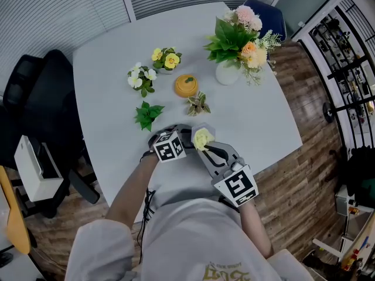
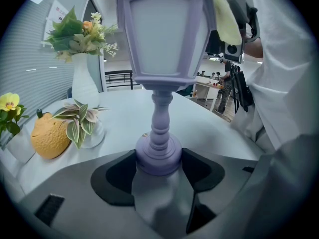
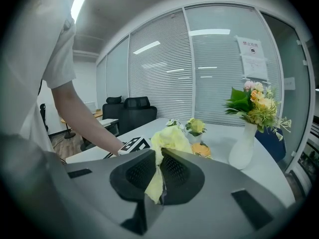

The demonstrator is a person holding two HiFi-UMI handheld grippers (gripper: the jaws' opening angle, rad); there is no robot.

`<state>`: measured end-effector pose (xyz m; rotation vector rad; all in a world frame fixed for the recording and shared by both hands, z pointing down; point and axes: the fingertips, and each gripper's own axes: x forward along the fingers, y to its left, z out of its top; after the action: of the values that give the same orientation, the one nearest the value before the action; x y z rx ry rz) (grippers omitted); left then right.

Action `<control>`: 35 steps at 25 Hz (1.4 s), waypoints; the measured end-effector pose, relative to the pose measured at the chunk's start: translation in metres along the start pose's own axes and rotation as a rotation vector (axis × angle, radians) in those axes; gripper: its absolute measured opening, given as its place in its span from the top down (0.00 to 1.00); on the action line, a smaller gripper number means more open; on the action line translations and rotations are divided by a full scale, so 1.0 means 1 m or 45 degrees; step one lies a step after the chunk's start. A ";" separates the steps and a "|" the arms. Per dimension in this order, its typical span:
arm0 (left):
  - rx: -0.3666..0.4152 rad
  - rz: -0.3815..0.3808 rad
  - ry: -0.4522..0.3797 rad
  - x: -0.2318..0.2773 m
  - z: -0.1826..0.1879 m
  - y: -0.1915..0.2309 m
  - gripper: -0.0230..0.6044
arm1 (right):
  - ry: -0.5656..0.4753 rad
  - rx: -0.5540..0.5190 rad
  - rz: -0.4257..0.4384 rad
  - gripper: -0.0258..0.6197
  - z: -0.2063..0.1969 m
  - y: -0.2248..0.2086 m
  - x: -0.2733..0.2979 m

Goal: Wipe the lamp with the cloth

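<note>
lamp detail comes mostly from the left gripper view: a lilac lantern-shaped lamp with a turned stem [image 2: 164,59] stands upright on the white round-cornered table [image 2: 219,128], and the left gripper [image 2: 158,167] has its dark pads closed against both sides of the lamp's round base. same view shows the pale yellow crumpled cloth [image 2: 227,16] pressed on the upper right corner of the lamp's shade. right gripper view shows what the others don't: the right gripper [image 3: 158,172] has its jaws nearly together, pinching the cloth, which bunches up above them and hangs a little below. head view gives layout only; both grippers meet at the near edge of the table, the cloth sits as a yellow blob between them, and the lamp is largely covered from above. left forearm reaches straight out from the body with its marker cube facing up; right forearm comes in from the right, gripper angled up-left toward the left one. farther back on the table, well apart from the grippers: a white vase of mixed flowers [image 1: 227,72], an orange pumpkin-shaped ornament [image 1: 186,85], and a small pot of yellow flowers [image 1: 165,58].
</note>
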<state>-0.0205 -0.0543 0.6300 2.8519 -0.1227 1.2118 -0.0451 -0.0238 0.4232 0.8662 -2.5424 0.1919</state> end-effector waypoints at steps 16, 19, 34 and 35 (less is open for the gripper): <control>0.001 0.012 -0.003 0.001 0.000 0.000 0.50 | 0.006 0.040 -0.005 0.90 0.009 -0.007 0.023; 0.003 0.013 -0.004 0.001 0.000 0.000 0.50 | -0.002 0.070 -0.030 0.90 0.011 -0.016 0.024; 0.006 0.016 -0.003 0.000 0.000 0.000 0.50 | -0.020 0.283 -0.178 0.91 0.000 -0.067 0.011; 0.005 0.016 -0.003 0.000 0.000 0.000 0.50 | -0.012 0.286 -0.186 0.91 -0.003 -0.069 0.009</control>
<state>-0.0204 -0.0540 0.6304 2.8604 -0.1380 1.2127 -0.0087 -0.0828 0.4292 1.1355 -2.4859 0.4341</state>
